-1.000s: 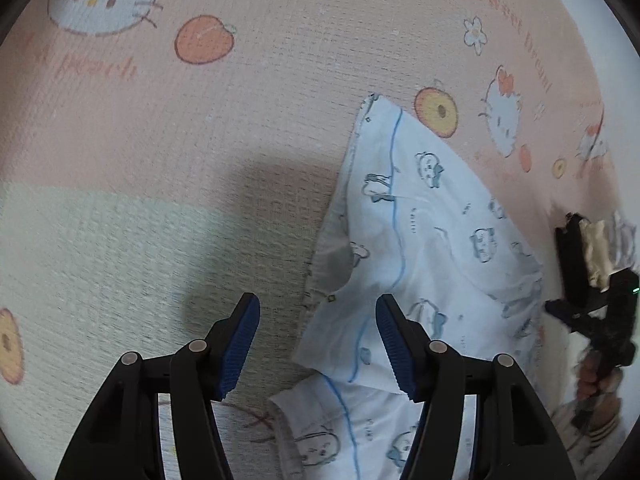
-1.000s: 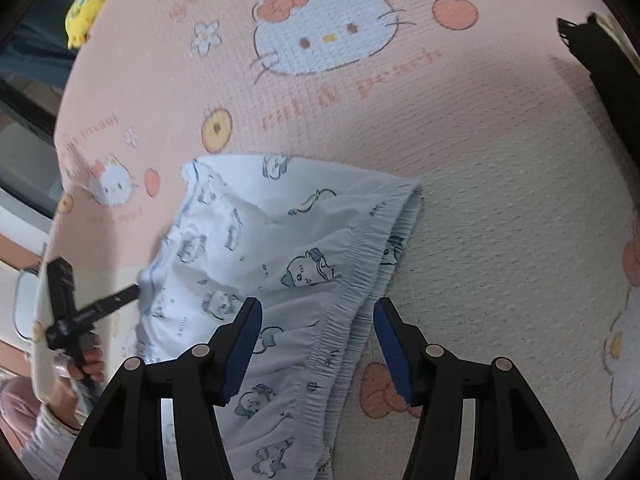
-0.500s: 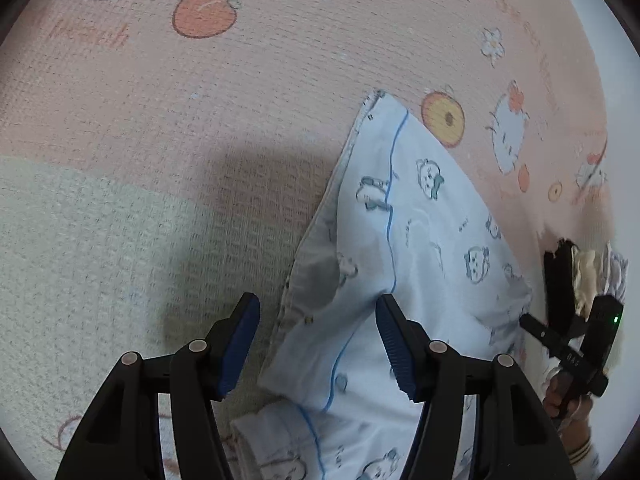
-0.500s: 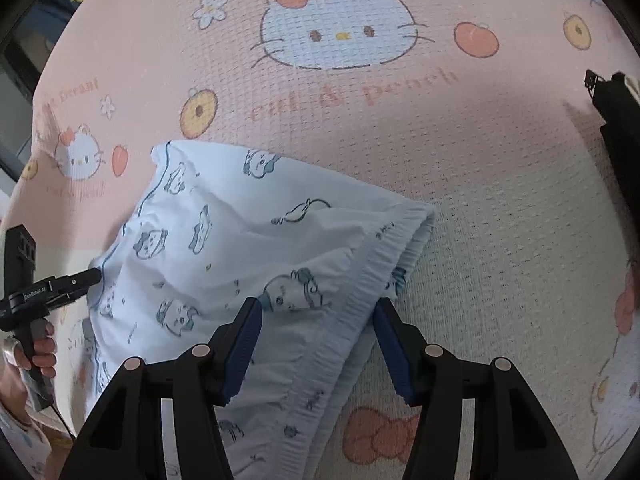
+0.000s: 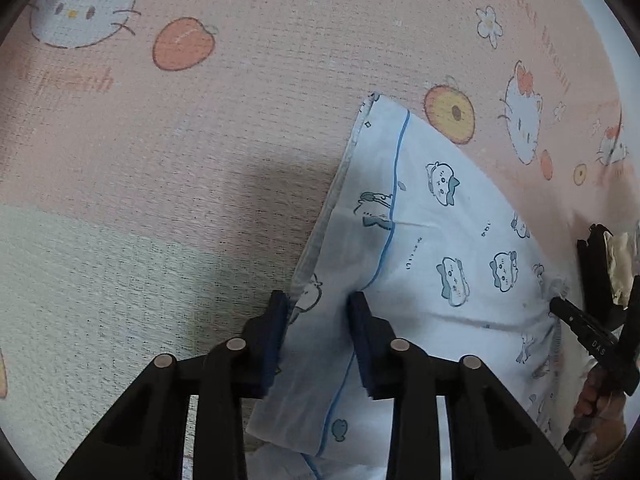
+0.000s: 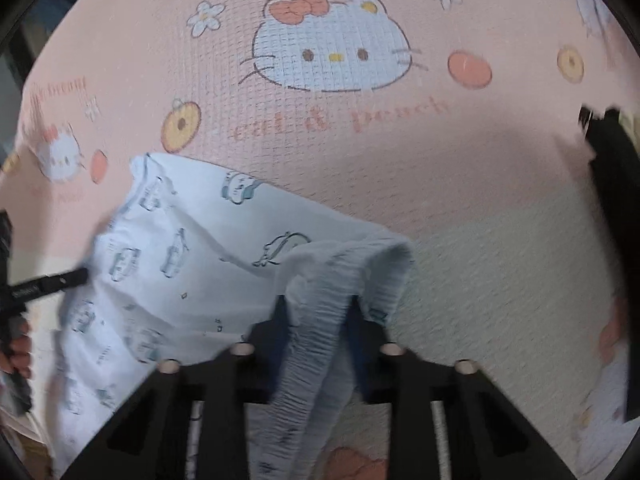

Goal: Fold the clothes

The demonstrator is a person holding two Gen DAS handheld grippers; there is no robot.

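The left claw (image 5: 318, 322) pinches the shorts' (image 5: 432, 240) hem; the right claw (image 6: 316, 322) grips the gathered waistband (image 6: 352, 268). Cloth stretches lengthwise between the claws, over the mat (image 5: 200, 160).

white garment (image 5: 448, 240) with blue cartoon print and blue piping; pink-and-cream mat (image 5: 200, 160) with cat faces, peaches.

The garment (image 5: 420, 248) lies on the mat (image 5: 200, 160), running ahead and to the right of the left gripper (image 5: 318, 320), its leg hem between the fingers (image 5: 276, 328). In the right wrist view, the waistband (image 6: 320, 344) sits between the right gripper (image 6: 318, 320) fingers (image 6: 362, 340), cloth spreading leftward, mat (image 6: 480, 220) ahead.
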